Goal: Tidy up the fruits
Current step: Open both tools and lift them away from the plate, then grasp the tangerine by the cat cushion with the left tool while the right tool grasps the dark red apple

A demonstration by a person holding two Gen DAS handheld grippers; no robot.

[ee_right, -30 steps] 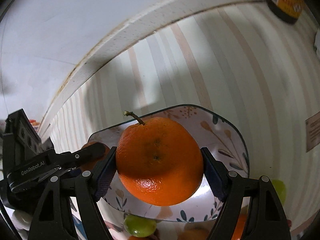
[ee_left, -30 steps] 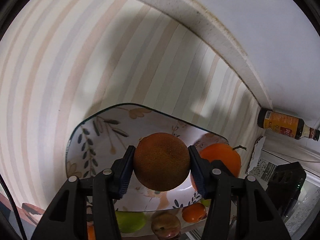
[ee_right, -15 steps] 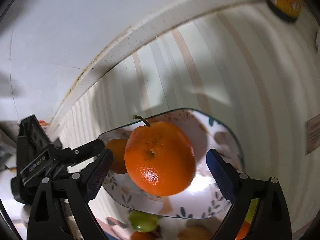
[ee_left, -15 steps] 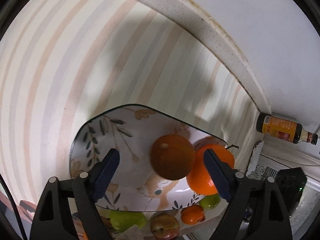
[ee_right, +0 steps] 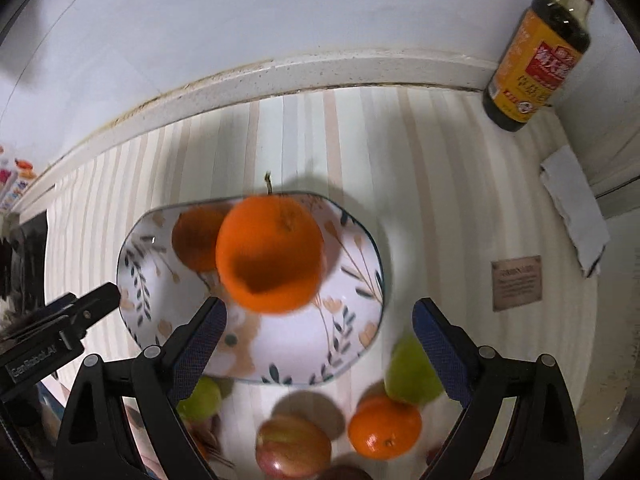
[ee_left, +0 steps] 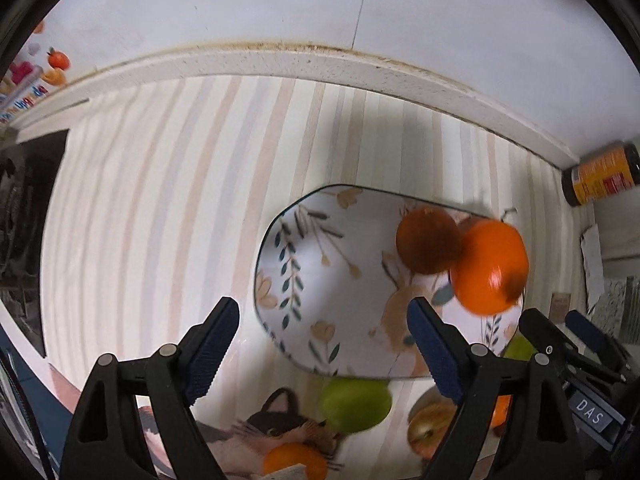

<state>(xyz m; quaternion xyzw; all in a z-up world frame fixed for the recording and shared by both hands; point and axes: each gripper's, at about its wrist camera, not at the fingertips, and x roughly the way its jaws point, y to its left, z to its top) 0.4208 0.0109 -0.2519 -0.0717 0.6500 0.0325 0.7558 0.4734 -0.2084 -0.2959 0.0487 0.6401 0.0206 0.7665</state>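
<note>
two oranges point(ee_right: 270, 256) in floral plate point(ee_right: 360, 308)

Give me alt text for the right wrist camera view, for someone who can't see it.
A large orange and a darker, smaller orange sit in a floral plate on a striped cloth, seen past the open, empty right gripper. Nearer the camera lie two green fruits, a small orange and an apple; a sauce bottle stands at the wall.

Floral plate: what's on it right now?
On the floral plate: a bright orange with a darker orange touching behind it. The plate surface beneath them is hidden.
</note>
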